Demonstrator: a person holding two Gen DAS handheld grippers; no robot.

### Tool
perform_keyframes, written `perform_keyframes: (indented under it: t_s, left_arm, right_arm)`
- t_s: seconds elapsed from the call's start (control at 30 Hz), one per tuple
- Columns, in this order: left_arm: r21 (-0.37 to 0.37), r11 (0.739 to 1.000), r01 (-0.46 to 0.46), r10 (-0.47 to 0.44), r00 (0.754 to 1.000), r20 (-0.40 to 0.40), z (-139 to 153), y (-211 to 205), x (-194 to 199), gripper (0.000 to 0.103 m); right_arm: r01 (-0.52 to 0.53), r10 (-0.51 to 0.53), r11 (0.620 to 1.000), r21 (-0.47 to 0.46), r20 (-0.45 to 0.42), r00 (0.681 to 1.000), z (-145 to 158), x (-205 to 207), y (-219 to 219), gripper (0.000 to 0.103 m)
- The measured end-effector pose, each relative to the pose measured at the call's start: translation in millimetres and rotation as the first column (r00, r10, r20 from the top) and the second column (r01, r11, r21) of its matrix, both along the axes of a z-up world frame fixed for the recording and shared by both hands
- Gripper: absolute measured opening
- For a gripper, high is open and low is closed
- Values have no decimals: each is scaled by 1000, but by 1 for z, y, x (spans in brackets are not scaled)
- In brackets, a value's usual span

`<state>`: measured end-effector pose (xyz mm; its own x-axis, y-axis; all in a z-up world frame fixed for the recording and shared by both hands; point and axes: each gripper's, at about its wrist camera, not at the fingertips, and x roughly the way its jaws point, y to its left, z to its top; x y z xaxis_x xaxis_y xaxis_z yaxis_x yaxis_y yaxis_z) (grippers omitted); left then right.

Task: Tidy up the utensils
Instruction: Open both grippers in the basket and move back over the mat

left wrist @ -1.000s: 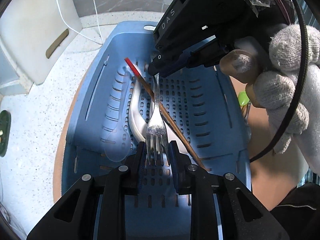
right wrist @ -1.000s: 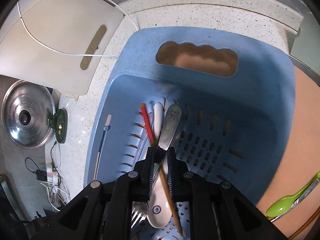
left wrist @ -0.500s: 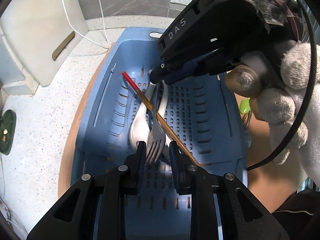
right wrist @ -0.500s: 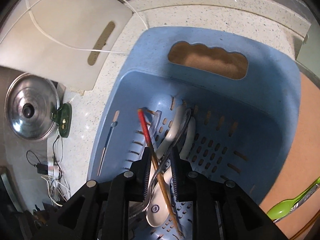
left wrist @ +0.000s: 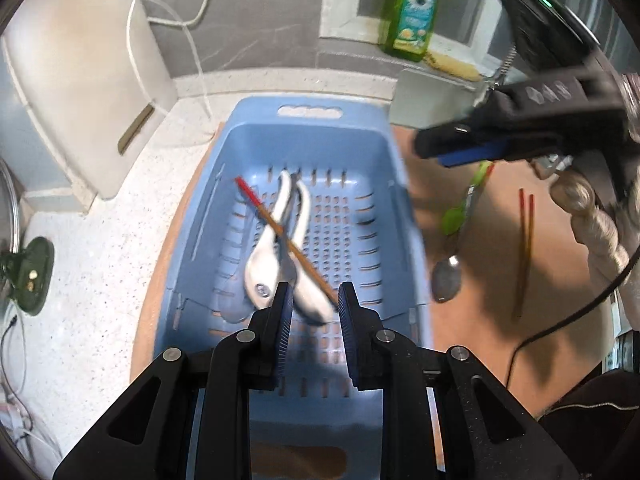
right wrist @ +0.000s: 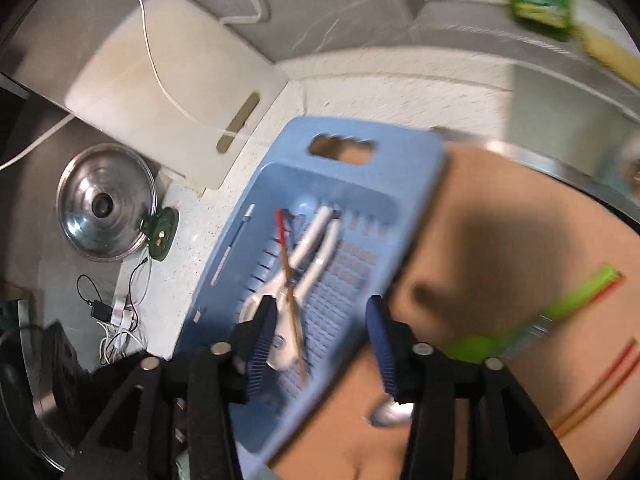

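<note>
A blue perforated basket (left wrist: 248, 148) holds two white spoons (left wrist: 262, 264), a fork and one red-tipped chopstick (left wrist: 280, 232) lying across them. My left gripper (left wrist: 314, 328) is open and empty above the basket's near end. My right gripper (right wrist: 320, 344) is open and empty, raised over the basket's right rim; it also shows in the left wrist view (left wrist: 480, 148). On the brown mat to the right lie a green spoon (left wrist: 460, 212), a metal spoon (left wrist: 446, 280) and a pair of red-tipped chopsticks (left wrist: 524, 248). The basket (right wrist: 400, 184) shows blurred in the right wrist view.
A white cutting board (left wrist: 80, 112) leans at the back left with a white cable over it. A steel pot lid (right wrist: 104, 200) and a dark green holder (right wrist: 160, 232) sit left of the basket. A green bottle (left wrist: 408, 8) stands on the back ledge.
Both grippers have opened and let go of the fork, which now lies in the basket. Both have pulled up and back; the right one has swung to the right.
</note>
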<state>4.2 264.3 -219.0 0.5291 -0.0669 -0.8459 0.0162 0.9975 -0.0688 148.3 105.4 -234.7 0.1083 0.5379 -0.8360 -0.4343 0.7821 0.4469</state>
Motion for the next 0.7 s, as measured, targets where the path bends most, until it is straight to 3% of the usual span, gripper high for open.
perform_keyframes:
  t_s: [0.1, 0.2, 0.27, 0.5, 0.7]
  left_arm:
    - [-2, 1000, 19, -19, 1000, 20, 7, -14, -1, 22]
    - [-14, 998, 54, -54, 998, 33, 11, -32, 0, 32]
    - [-23, 996, 86, -85, 996, 35, 11, -48, 2, 32]
    - [-39, 967, 252, -252, 968, 6, -4, -119, 13, 32]
    - [-63, 928, 366, -368, 929, -24, -20, -176, 36, 32]
  right_arm:
    - [52, -51, 999, -12, 75, 996, 10, -7, -47, 58]
    - [108, -106, 994, -14, 120, 987, 16, -14, -94, 72]
    - [139, -136, 990, -16, 143, 980, 18, -18, -119, 78]
    - [270, -262, 961, -51, 128, 956, 7, -26, -199, 78]
    - [337, -326, 935, -107, 110, 939, -6, -26, -229, 78]
